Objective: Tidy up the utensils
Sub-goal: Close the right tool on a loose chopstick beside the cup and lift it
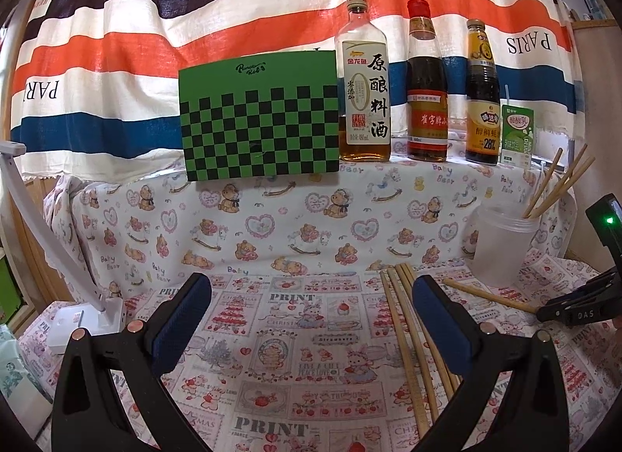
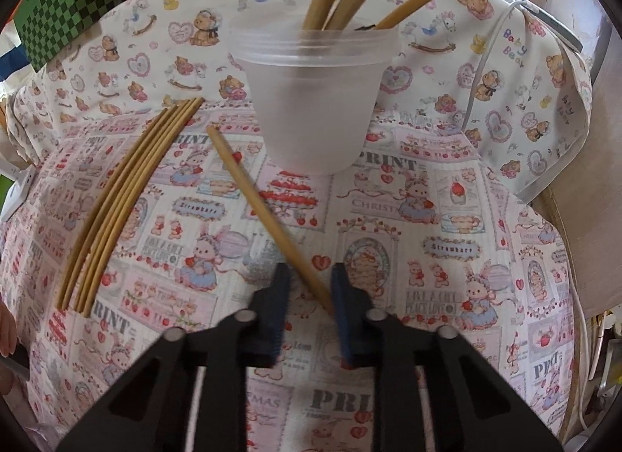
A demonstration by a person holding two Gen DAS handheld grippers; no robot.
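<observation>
My right gripper [image 2: 309, 288] had its fingers nearly together around the loose chopstick [image 2: 268, 219] mid-worktop, pads not clearly clamped. Left gripper [image 1: 311, 320] idled, fingers apart, by the bundle [image 1: 416, 339]. Next: finish the pinch, lift, tip it into the cup [image 2: 315, 102] toward the back edge.

Left claw [image 1: 311, 320] wide; right claw [image 2: 310, 298] narrowed.

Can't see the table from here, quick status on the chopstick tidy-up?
Left gripper open, idle. Right gripper closing around loose chopstick, not clamped. Cup holds three; bundle waits. Nothing blocking.
</observation>
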